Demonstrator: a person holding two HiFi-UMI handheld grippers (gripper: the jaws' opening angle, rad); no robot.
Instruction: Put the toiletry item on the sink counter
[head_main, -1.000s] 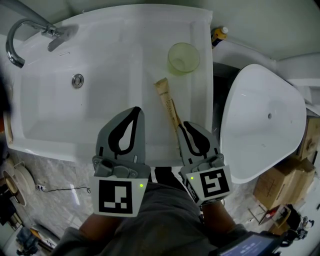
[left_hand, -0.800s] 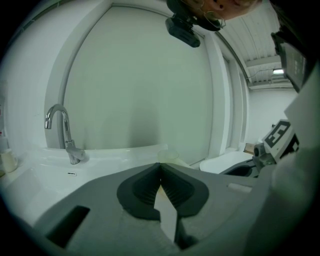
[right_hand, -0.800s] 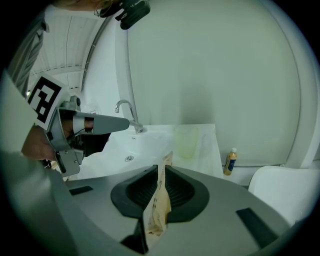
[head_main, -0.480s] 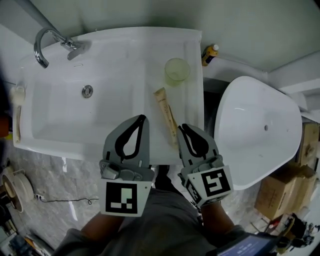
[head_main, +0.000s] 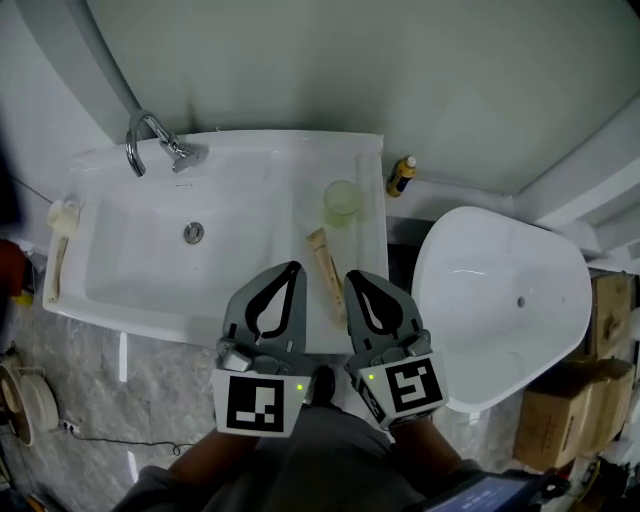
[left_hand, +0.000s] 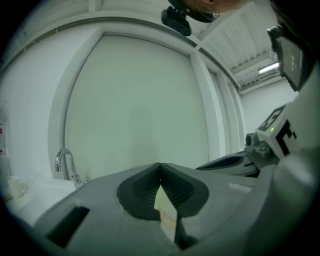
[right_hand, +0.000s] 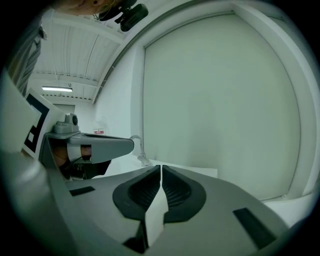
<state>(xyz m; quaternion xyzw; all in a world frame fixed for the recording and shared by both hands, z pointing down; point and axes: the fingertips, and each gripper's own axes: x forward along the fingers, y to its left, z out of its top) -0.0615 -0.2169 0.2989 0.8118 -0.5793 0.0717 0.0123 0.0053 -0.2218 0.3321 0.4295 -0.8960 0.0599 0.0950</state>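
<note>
The toiletry item, a beige tube (head_main: 324, 259), lies flat on the white sink counter (head_main: 366, 160), just this side of a pale green cup (head_main: 341, 200). Neither gripper touches it. My left gripper (head_main: 294, 267) hangs at the counter's front edge, left of the tube's near end, jaws closed together and empty. My right gripper (head_main: 351, 276) sits just right of the tube's near end, also shut on nothing. In the left gripper view the jaws (left_hand: 160, 165) meet, and in the right gripper view the jaws (right_hand: 161, 167) meet too.
The basin with its drain (head_main: 194, 232) and chrome faucet (head_main: 150, 140) fills the sink's left part. A brush (head_main: 56, 250) lies on the left rim. A small yellow bottle (head_main: 401, 176) stands behind the sink, a white toilet (head_main: 500, 300) to the right, cardboard boxes (head_main: 600, 330) beyond.
The view has drawn back and up from the sink. Both grippers have pulled away toward the front edge, still closed. The tube stays lying on the counter.
</note>
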